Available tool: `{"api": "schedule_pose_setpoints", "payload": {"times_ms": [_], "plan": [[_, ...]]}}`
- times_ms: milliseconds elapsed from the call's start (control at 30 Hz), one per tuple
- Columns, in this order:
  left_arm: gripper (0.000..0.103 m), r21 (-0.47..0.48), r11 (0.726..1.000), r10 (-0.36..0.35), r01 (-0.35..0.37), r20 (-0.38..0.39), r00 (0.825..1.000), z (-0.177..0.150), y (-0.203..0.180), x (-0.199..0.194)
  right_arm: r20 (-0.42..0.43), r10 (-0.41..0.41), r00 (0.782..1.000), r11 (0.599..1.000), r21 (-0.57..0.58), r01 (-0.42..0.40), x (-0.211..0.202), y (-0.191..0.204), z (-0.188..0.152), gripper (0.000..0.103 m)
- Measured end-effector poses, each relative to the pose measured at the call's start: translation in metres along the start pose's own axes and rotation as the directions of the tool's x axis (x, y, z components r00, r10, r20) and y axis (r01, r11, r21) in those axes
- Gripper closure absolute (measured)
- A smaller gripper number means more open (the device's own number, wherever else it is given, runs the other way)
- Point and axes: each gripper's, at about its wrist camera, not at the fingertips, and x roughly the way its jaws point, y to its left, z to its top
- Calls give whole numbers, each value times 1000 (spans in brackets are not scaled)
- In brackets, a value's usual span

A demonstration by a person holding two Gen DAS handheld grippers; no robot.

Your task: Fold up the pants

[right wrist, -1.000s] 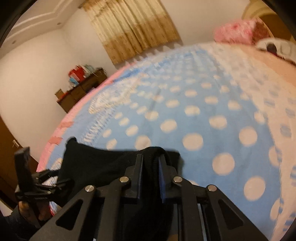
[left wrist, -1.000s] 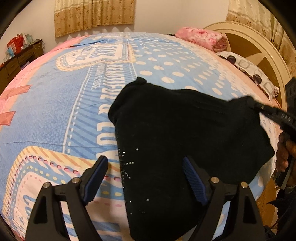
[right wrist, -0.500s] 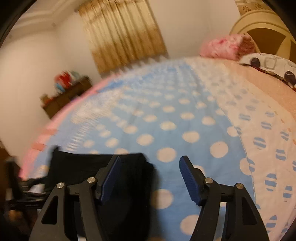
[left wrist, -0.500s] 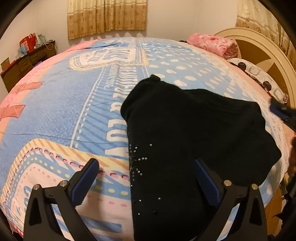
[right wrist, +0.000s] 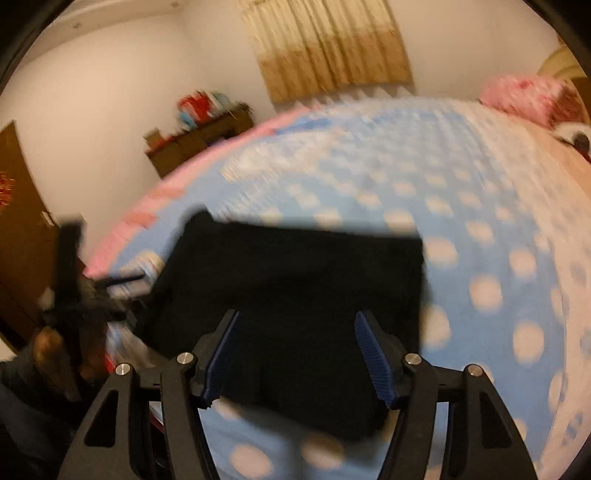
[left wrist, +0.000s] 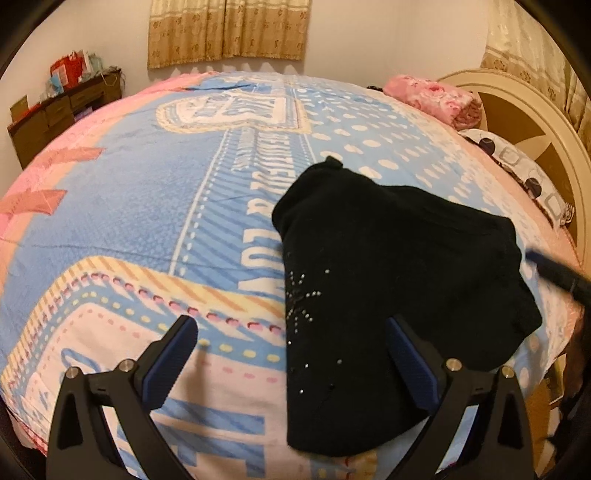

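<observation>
Your left wrist camera looks down from above the bed's [left wrist: 122,192] near edge toward the curtains [left wrist: 229,29]. Your right wrist camera sits lower, blurred, facing the dresser [right wrist: 195,144] corner. Both views share the black pants [left wrist: 388,258] [right wrist: 295,295].

You see black pants [left wrist: 388,258] flecked with silver studs, on a blue, white-dotted bedspread [left wrist: 147,206] edged in pink.

Black knit pants [left wrist: 388,266], folded into a compact, roughly rectangular bundle, are laid flat on the bed surface. Small silver studs are scattered in a starburst pattern along the left edge of the bundle. In the blurred right wrist view, the same dark fabric [right wrist: 295,295] is seen as a flat slab with one raised far corner.
</observation>
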Motion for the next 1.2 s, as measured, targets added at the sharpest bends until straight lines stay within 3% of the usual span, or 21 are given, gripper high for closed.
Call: {"api": "schedule_pose_setpoints", "payload": {"times_ms": [100,167,267,367,467,500,533,600,633,733,833,1033,1200], "plan": [[0,-11,1000,-16,15,-21,1000,-2,1,4,16,102,995,994,-29,-101,16,21,43,39],[0,-8,1000,-16,16,-19,1000,-3,2,5,-33,151,988,987,-58,-153,46,39,72,39],[0,-8,1000,-16,15,-22,1000,-6,2,8,-130,164,978,979,-100,-177,94,63,103,39],[0,-8,1000,-18,18,-34,999,-8,3,12,-279,174,944,972,-103,-210,157,77,126,39],[0,-4,1000,-21,21,-33,999,-9,5,13,-399,163,902,968,-112,-225,193,97,131,40],[0,0,1000,-20,20,-32,999,-9,4,13,-446,154,882,966,-120,-229,206,102,129,44],[0,2,1000,-20,20,-31,999,-8,4,14,-471,152,869,965,-121,-234,211,104,126,60],[0,9,1000,-18,18,-31,999,-9,3,14,-515,171,840,959,-109,-262,215,109,120,81],[0,10,1000,-17,18,-31,999,-8,4,15,-527,177,831,957,-106,-271,215,110,116,84],[0,13,1000,-15,16,-28,999,-8,4,15,-530,194,825,952,-100,-288,214,110,113,90],[0,17,1000,-11,11,-25,1000,-8,2,17,-511,208,834,950,-98,-296,211,110,114,94],[0,12,1000,-6,6,-18,1000,-8,2,21,-445,191,875,958,-109,-264,208,112,126,96],[0,16,1000,-1,1,-11,1000,-13,-1,20,-486,141,862,972,-99,-214,239,98,112,97]]}}
